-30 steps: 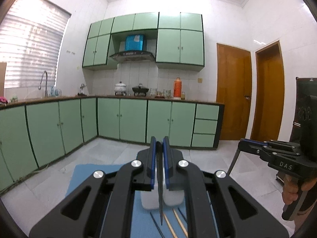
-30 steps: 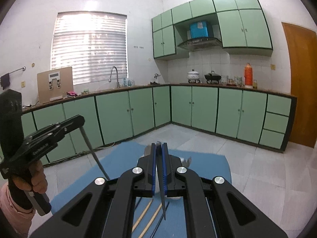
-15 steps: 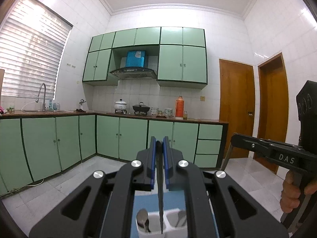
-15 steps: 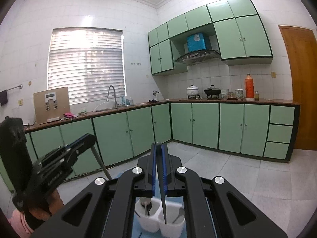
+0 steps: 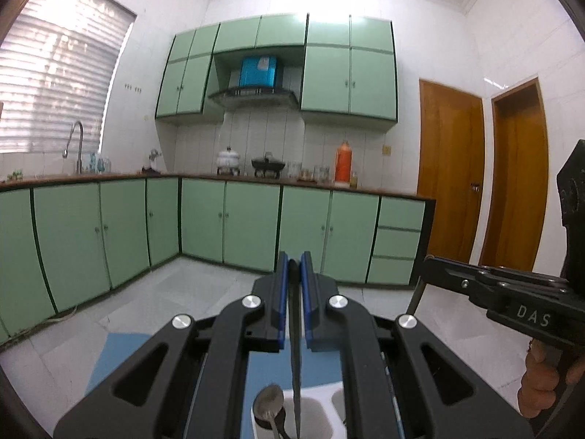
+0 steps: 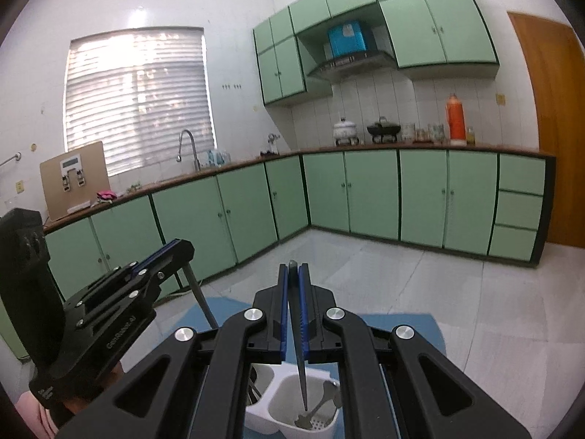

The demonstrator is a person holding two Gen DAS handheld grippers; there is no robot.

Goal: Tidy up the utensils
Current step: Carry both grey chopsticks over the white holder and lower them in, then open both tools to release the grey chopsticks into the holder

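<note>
White two-compartment utensil caddy (image 6: 292, 408): we keep both fingers clamped on their slim dark utensils (image 5: 295, 358) (image 6: 298, 344), tips centred over compartments, before releasing.

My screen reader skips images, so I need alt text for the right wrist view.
The right claw grips a slim utensil pointing down into a white holder that already has a fork. The left claw holds another utensil at lower left; green kitchen cabinets lie beyond.
</note>
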